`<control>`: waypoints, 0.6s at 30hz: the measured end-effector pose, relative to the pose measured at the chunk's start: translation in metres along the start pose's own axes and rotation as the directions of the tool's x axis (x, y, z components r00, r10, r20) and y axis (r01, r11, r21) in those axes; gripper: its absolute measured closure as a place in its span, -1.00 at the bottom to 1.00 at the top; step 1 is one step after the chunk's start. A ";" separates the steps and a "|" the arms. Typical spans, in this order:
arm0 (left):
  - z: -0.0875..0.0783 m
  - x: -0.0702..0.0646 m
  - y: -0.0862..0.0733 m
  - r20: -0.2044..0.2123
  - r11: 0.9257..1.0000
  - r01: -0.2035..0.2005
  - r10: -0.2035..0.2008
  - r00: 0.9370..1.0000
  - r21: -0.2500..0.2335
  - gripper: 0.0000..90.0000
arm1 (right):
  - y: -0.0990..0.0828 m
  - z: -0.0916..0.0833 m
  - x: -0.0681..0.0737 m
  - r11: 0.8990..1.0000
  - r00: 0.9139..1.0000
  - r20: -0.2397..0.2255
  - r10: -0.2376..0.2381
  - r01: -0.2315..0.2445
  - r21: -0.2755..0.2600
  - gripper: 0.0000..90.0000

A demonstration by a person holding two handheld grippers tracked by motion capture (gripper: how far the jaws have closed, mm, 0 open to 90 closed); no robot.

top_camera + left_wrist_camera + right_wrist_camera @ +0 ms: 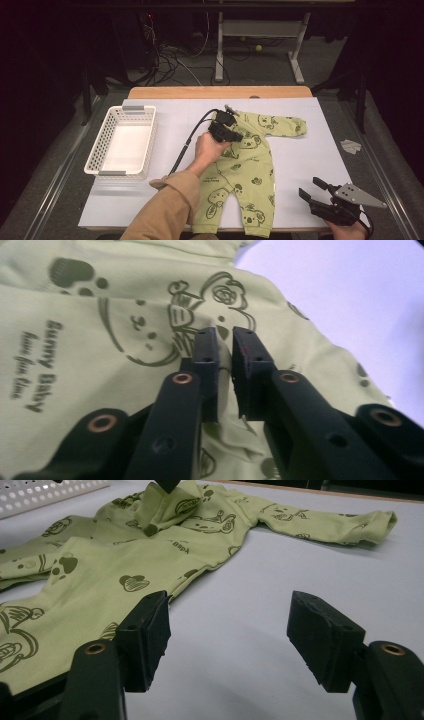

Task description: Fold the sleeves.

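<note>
High view: the green romper [245, 170] lies flat on the white surface [310, 150], with 1 sleeve folded under the left gripper [227, 131]; the jaw tips are hidden.

Left gripper view: the jaws stand nearly together, pinching a fold of romper [100, 355] fabric; no bare gap shows.

Right gripper view: the right gripper [227, 640] has its jaws spread wide beside the romper [100, 570], holding nothing. The basket [45, 492] is cut off.
</note>
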State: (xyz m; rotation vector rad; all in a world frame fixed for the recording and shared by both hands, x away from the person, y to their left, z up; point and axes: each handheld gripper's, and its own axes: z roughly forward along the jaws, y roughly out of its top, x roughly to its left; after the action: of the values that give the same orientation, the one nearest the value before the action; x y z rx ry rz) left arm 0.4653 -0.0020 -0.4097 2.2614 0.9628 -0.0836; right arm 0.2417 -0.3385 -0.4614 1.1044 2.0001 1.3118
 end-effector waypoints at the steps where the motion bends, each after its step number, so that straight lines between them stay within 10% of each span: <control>1: -0.002 0.001 0.000 0.001 1.000 0.004 -0.004 1.000 -0.002 0.67 | 0.000 0.000 0.000 1.000 1.000 0.000 0.002 -0.002 0.000 -0.23; 18: -0.005 0.009 -0.001 0.014 1.000 0.015 -0.016 1.000 0.017 0.77 | 0.000 0.002 0.000 1.000 1.000 0.000 0.000 0.000 0.005 -0.23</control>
State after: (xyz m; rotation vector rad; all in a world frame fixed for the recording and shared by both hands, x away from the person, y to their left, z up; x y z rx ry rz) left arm 0.4702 0.0068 -0.4086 2.2659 0.9758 -0.1142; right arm 0.2431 -0.3379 -0.4619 1.1060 2.0044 1.3080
